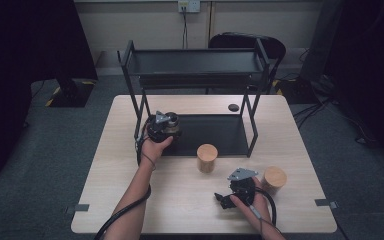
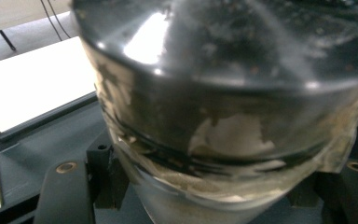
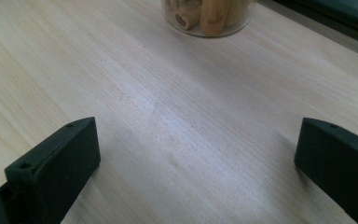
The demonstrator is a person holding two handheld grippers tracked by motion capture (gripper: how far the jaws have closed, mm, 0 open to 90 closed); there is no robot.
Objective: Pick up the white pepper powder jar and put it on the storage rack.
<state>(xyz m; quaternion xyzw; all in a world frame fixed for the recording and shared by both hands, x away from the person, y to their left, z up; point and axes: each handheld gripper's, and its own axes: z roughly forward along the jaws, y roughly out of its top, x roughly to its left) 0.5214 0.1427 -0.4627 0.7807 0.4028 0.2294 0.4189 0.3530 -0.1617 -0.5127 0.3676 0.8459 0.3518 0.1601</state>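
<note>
Left gripper (image 1: 164,131): we log jaws clamped on glass jar (image 2: 223,116), dark lid, held over rack's lower tray (image 1: 215,132). Right gripper (image 1: 230,196): jaws apart, nothing between, resting low over table (image 1: 180,200). We judge: one jar being shelved; two wooden-lidded jars (image 1: 206,158) (image 1: 274,180) left on table, upper shelf (image 1: 195,62) bare.
</note>
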